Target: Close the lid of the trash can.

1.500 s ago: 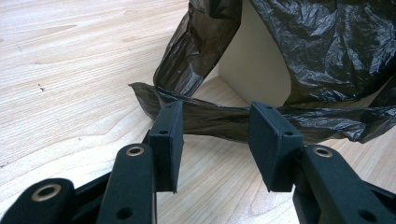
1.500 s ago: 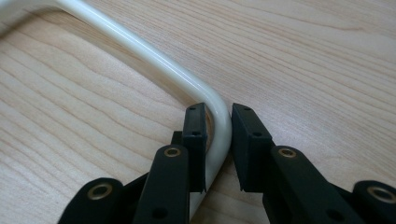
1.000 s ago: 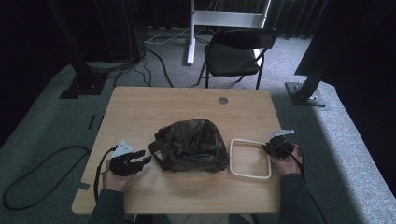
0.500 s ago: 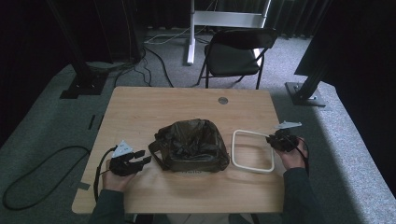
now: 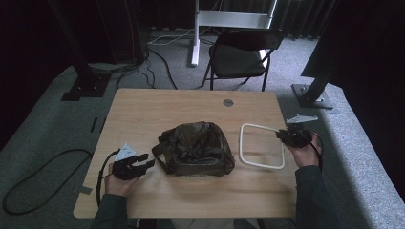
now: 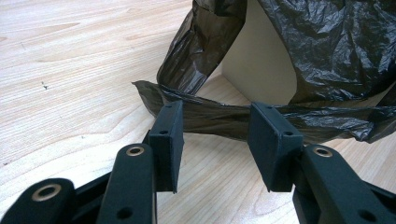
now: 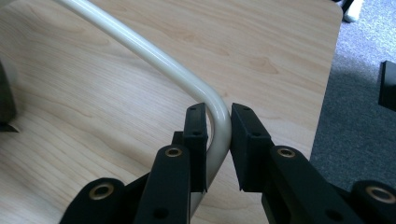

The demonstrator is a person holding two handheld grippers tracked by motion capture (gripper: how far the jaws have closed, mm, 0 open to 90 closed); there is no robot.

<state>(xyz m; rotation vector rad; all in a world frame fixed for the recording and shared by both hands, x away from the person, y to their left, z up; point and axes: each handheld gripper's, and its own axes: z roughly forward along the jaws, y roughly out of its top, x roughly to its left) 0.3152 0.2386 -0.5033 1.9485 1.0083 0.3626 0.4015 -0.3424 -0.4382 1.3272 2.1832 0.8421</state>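
A white frame (image 5: 261, 152), a rounded rectangle of tubing, is gripped at its far right corner by the right hand-held gripper (image 5: 282, 135), whose jaws are closed tight on the tube (image 7: 219, 121). The frame is seen tilted, its right side raised off the bench (image 5: 143, 109). Just to its left, at the middle of the bench, a bin lined with a black plastic bag (image 5: 198, 148) is placed. The left hand-held gripper (image 5: 145, 162) is held at the near left, jaws spread wide, with a loose strip of the bag (image 6: 215, 119) lying just beyond them, ungripped. The bench is pale wood. Beyond it, a black folding chair (image 5: 239, 57) and cables on grey carpet are seen.
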